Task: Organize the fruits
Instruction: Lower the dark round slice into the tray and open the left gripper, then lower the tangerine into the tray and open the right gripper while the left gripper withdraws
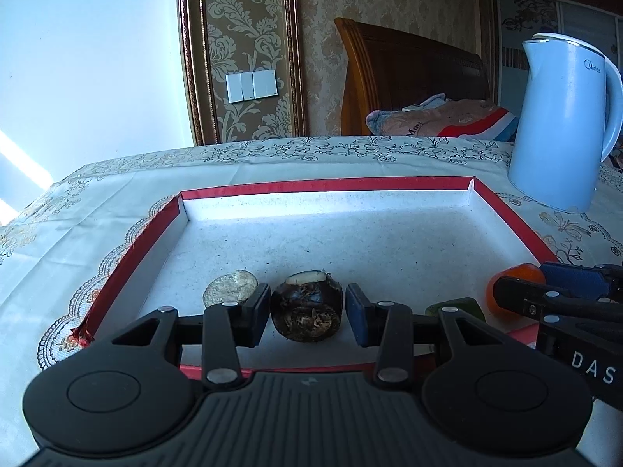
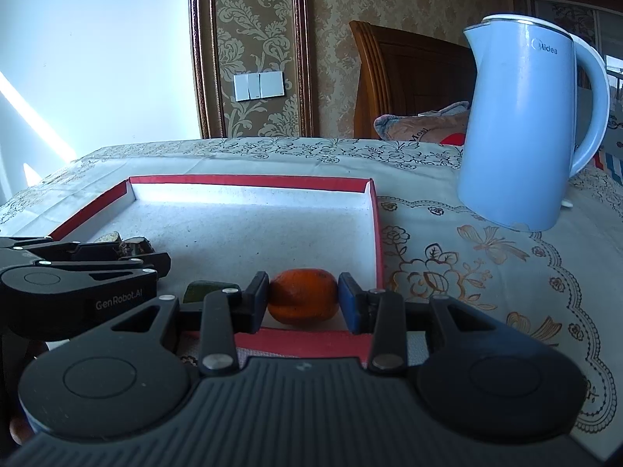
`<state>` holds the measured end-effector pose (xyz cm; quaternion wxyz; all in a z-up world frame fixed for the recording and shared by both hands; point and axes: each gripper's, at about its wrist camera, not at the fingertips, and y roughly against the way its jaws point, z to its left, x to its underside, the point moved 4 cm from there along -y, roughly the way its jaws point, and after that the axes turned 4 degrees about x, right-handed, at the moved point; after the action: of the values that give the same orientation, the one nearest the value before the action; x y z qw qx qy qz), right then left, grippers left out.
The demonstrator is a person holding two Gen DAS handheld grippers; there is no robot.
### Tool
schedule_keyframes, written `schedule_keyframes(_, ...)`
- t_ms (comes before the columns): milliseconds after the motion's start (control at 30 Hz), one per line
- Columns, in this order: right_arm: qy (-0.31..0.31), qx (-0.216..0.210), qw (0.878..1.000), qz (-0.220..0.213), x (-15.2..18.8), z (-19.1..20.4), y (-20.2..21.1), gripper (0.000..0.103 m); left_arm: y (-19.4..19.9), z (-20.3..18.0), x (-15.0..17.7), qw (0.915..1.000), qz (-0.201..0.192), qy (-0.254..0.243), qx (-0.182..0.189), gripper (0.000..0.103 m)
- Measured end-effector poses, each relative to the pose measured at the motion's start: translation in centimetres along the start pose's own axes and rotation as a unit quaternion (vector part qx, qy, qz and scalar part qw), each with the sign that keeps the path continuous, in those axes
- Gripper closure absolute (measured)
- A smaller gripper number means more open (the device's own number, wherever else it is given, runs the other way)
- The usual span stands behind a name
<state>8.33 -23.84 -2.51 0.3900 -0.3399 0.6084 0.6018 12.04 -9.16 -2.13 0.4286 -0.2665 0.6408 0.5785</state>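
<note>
Both grippers tilt downward over the near edge of the red-rimmed tray (image 1: 128, 257) on the worktop (image 2: 447, 241). The right gripper (image 2: 303, 299) clamps the orange fruit (image 2: 303, 295); beyond it stands the blue kettle (image 2: 521, 124). The left gripper (image 1: 307, 315) brackets the dark brown fruit (image 1: 307, 305), with slight gaps showing. Only the left view shows the pale slice (image 1: 229, 288) beyond its left finger.

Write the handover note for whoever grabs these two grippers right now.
Left gripper: jaws astride the dark brown water chestnut in the red-rimmed tray, pads not visibly pressing.
Right gripper: shut on the orange, low at the tray's near right corner.
Also in the tray: a pale round piece left of the chestnut, a green piece beside the orange.
Done: four items are in the tray.
Left: release the orange, back both grippers out. Blue kettle stands outside the tray.
</note>
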Motion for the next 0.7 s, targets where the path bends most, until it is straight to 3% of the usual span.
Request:
schedule_keyframes(400,-0.011,-0.003,1.0,-0.005,0.1,-0.4,0.0,0.066,1.4,0.8,-0.2,0.9996,-0.019,0.013,0.014,0.062)
schedule_keyframes(700,-0.02,-0.005,1.0,-0.023,-0.2,-0.7,0.7,0.066,3.7,4.0,-0.4,0.9966,-0.048,0.067,-0.002,0.062)
